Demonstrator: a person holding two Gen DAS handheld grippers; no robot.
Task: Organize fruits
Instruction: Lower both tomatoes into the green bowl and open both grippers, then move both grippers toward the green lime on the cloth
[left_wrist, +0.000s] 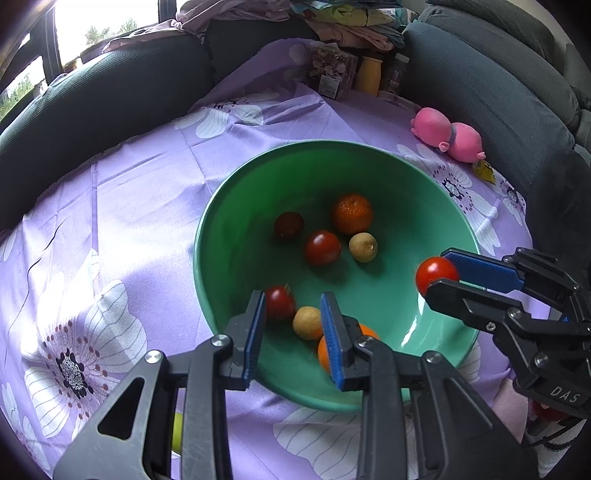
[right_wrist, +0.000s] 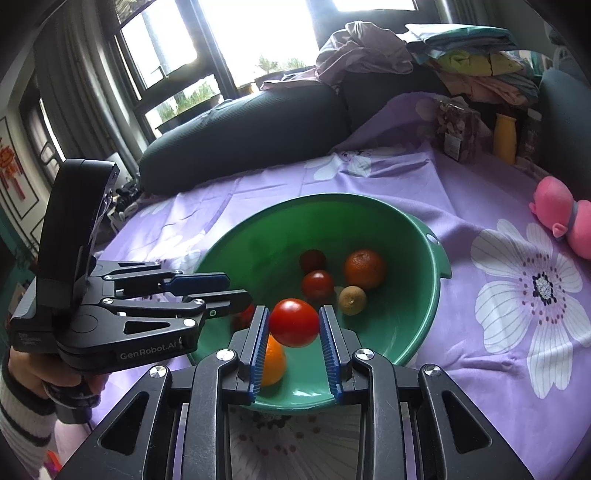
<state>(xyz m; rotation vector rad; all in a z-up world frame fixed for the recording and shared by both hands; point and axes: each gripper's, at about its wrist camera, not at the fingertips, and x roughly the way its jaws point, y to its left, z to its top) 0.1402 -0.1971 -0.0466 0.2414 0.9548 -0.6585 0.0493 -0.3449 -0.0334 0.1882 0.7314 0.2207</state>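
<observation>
blue-padded jaws of the right hand-held gripper (right_wrist: 293, 325) pinch a red cherry tomato (right_wrist: 294, 322), held in the air above the near inside of the green bowl (right_wrist: 424, 325). the left hand-held gripper (left_wrist: 293, 314) hangs over the bowl's near-left rim with nothing between its pads, jaws apart by a narrow gap; a hand in a striped sleeve (right_wrist: 22, 402) grips its handle at the left of the right wrist view.

inside the bowl, just past the left pads, lie a red cherry tomato with a stem (left_wrist: 279, 302), a pale yellow round fruit (left_wrist: 307, 322) and an orange (left_wrist: 365, 332) partly hidden by a finger. further in sit two darker tomatoes (left_wrist: 322, 247), a mandarin (left_wrist: 351, 213) and another pale round fruit (left_wrist: 363, 247) touching it.

the bowl rests on a lilac flowered cloth (left_wrist: 129, 206). a pink plush toy (left_wrist: 448, 134) lies near the far right edge.
</observation>
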